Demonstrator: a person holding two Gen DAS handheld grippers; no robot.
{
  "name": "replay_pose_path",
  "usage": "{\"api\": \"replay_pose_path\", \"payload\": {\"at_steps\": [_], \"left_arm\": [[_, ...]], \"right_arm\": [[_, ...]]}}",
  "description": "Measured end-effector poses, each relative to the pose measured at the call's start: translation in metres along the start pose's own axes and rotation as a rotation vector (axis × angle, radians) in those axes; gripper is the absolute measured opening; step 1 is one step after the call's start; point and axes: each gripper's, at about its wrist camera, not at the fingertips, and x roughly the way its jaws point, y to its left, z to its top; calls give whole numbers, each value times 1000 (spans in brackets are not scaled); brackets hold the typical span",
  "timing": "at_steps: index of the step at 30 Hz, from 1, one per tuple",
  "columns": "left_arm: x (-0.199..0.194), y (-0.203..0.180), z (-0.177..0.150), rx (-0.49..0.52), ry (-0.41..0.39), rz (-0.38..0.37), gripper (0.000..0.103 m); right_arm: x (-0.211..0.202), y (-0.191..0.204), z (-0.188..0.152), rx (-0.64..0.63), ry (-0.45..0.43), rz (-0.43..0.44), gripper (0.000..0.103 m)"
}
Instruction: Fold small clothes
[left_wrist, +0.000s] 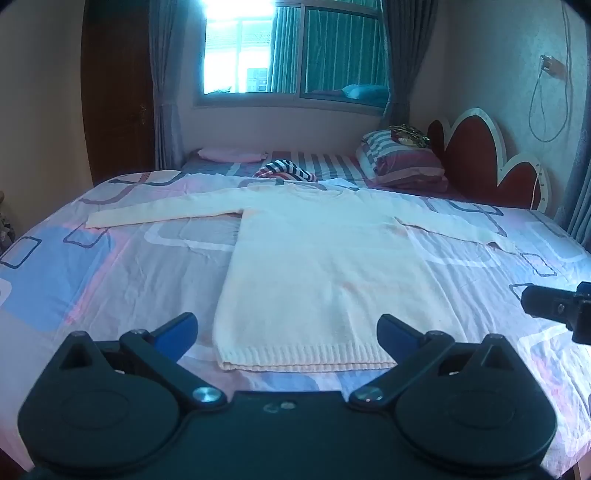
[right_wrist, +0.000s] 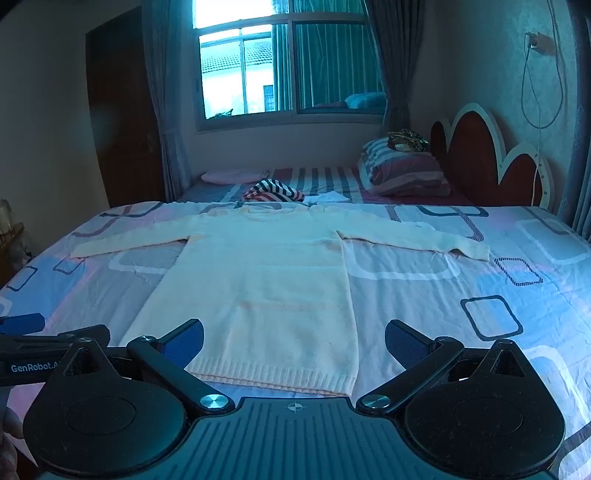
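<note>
With both the left tool (left_wrist: 287, 334) and right tool (right_wrist: 294, 341) spread wide and empty above its near hem, the pale sweater (left_wrist: 314, 266) lies flat on the bed (left_wrist: 110, 288), where a pinch might snag the sheet too.

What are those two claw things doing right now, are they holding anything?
Left gripper: open, holding nothing, above the hem of the cream knitted long-sleeved sweater.
Right gripper: open, holding nothing, over the same hem.
</note>
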Motion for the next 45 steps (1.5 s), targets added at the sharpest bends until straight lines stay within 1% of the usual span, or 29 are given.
{"api": "replay_pose_path", "payload": {"at_steps": [27,45], "left_arm": [[1,6,0,1,-2,-28,103],[-5,3,1,19,-9,-33,103]], "right_arm": [[-5,2,4,0,-2,-11,103],[-9,0,3,1,-5,-12,103]]}}
